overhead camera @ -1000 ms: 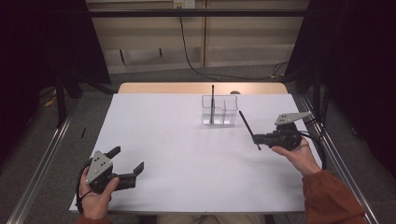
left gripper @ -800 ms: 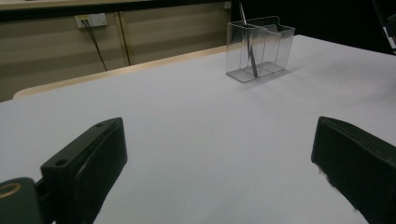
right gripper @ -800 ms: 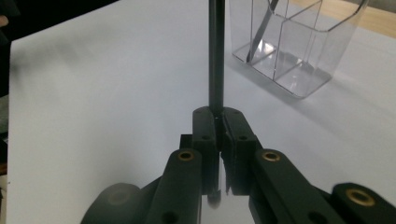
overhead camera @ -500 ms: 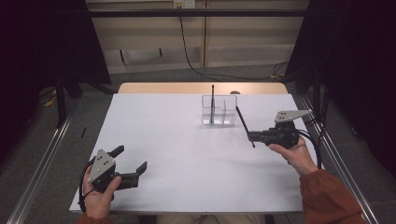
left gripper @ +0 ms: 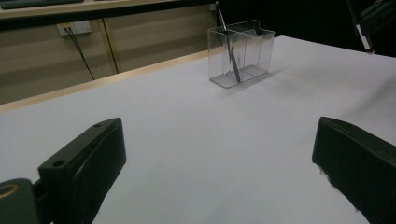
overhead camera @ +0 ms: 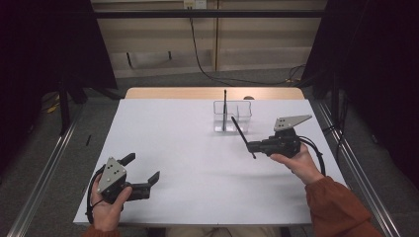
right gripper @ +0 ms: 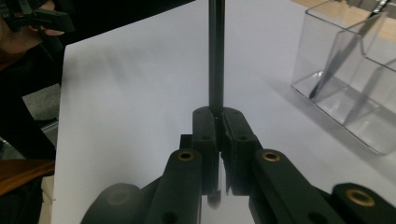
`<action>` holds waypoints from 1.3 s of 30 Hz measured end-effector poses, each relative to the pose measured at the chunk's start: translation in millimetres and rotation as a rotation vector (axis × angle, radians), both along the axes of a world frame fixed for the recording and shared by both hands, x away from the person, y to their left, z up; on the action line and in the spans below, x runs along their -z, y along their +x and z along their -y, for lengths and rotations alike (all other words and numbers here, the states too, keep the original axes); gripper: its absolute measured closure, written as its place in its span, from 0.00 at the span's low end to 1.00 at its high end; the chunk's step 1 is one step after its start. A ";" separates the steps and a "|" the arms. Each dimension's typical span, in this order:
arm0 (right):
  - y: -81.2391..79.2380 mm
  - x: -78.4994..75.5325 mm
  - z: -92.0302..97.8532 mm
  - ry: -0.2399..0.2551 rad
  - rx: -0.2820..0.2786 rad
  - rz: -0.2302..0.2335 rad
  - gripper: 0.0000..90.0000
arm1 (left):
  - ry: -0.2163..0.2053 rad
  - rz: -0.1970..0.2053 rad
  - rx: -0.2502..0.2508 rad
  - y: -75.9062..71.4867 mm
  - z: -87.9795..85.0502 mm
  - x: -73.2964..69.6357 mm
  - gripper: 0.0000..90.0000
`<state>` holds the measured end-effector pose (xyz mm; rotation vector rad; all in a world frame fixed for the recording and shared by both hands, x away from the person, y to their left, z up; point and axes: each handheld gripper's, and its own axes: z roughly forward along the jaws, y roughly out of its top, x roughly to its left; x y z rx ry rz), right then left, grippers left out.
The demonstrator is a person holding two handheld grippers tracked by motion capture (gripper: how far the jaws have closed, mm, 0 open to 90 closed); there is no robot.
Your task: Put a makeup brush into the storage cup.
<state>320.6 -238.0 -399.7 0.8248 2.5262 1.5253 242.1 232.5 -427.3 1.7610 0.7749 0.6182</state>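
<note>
Right claw (overhead camera: 253,146): clamped tight on a black pen (overhead camera: 242,137), which sticks out past its tips.
Clear holder (overhead camera: 232,116): just beyond the pen's far end, another pen (overhead camera: 224,109) upright inside.
Left claw (overhead camera: 143,171): jaws wide apart, nothing between, low over the white table (overhead camera: 188,148).

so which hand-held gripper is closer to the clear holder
Right. The right hand-held gripper, gripping a black pen, sits just beside the clear holder; the left hand-held gripper stays near the table's front-left.
</note>
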 end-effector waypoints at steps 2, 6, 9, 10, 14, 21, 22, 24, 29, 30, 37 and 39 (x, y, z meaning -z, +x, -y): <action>0.9 -0.2 -8.9 -0.004 -0.022 -0.001 0.94 | -0.004 -0.004 -0.003 -0.5 -0.6 0.7 0.03; 2.9 -0.1 -23.3 -0.010 -0.058 -0.002 0.94 | 0.002 -0.004 -0.002 -0.4 -1.3 1.2 0.03; 4.1 0.6 -31.4 -0.010 -0.072 -0.012 0.94 | 0.002 -0.007 0.005 -0.1 -0.4 2.0 0.03; 4.8 0.9 -34.8 -0.008 -0.081 -0.017 0.94 | 0.005 -0.006 0.007 0.1 -0.3 2.1 0.03; 6.6 1.8 -45.6 -0.020 -0.110 -0.028 0.94 | 0.013 -0.009 0.011 0.8 -0.4 3.1 0.03; 11.3 -2.6 -57.9 -0.075 -0.168 -0.029 0.94 | 0.018 -0.012 0.017 1.3 0.0 4.2 0.03; 10.8 -4.0 -60.3 -0.094 -0.177 -0.026 0.95 | 0.019 -0.013 0.016 1.2 -0.1 4.3 0.03; 9.9 -6.5 -64.1 -0.120 -0.202 -0.030 0.95 | 0.021 -0.015 0.017 1.3 -0.5 4.6 0.03; 11.0 -8.6 -72.2 -0.205 -0.248 -0.045 0.95 | 0.024 -0.012 0.006 2.0 -0.3 4.4 0.02; 11.7 -8.1 -73.8 -0.229 -0.261 -0.048 0.95 | 0.028 -0.013 0.003 2.4 -0.5 4.4 0.02; 11.6 -8.2 -84.5 -0.374 -0.310 -0.067 0.95 | 0.028 -0.016 0.006 2.8 -1.3 4.4 0.02; 10.5 -8.5 -87.7 -0.432 -0.330 -0.066 0.94 | 0.021 -0.019 0.012 3.1 -1.5 4.6 0.02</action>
